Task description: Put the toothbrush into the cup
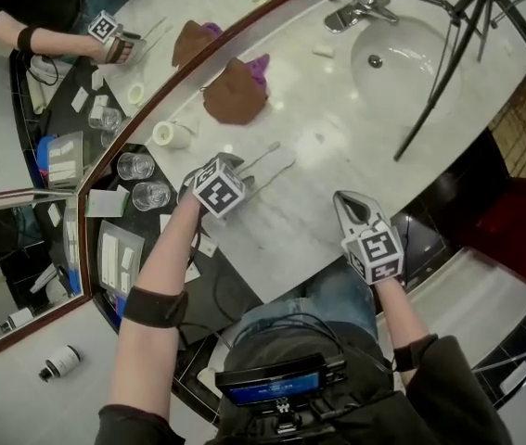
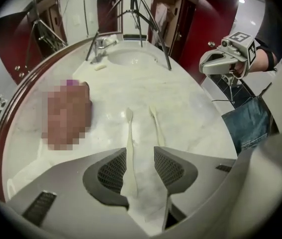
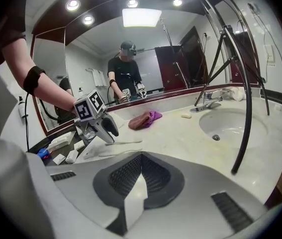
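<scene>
We list the left hand-held gripper [image 2: 140,154], released, with one toothbrush [image 2: 130,143] flat on the marble surface [image 2: 190,113] between its parted jaws, close along the left one. A second toothbrush [image 2: 155,123] lies just beyond the right jaw. The right hand-held gripper [image 3: 141,168] is clenched and empty. Two glass cups [image 1: 150,195] stand past the surface's left edge.

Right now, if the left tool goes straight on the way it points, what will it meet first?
Probably the toothbrush lying on the marble counter: its handle runs between the open jaws of the left tool. How much of a gap remains is unclear.
</scene>
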`<state>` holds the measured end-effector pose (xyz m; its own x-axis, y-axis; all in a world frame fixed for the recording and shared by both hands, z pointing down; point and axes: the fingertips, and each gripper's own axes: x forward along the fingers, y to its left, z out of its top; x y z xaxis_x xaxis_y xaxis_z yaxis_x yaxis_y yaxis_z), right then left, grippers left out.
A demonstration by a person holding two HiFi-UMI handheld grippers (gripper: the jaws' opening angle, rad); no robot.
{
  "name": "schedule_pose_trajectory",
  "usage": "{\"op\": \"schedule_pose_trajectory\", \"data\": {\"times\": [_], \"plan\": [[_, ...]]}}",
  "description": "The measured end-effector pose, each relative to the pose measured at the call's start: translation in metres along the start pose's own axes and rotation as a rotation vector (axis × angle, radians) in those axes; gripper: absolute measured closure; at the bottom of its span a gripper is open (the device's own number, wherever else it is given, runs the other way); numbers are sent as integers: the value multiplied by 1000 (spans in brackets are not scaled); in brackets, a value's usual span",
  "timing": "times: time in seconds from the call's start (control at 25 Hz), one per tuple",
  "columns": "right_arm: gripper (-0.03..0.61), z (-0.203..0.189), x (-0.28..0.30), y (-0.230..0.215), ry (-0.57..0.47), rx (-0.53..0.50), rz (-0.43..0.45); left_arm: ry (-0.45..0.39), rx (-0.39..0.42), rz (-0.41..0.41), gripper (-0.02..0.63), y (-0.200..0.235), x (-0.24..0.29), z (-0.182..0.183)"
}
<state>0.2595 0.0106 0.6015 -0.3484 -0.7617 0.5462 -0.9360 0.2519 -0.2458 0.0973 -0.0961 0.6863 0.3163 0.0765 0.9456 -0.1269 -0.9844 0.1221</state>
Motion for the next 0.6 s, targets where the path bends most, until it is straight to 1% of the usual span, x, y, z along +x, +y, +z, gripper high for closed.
{"op": "schedule_pose_trajectory", "data": {"times": [0.28,0.6], "plan": [[575,-12,-3,-23,-2,18,-31,56,31,-9,433,11,18,0],[575,-19,-7,-36,5,34,-42,123,48,-39,456,14,32,-3]]}}
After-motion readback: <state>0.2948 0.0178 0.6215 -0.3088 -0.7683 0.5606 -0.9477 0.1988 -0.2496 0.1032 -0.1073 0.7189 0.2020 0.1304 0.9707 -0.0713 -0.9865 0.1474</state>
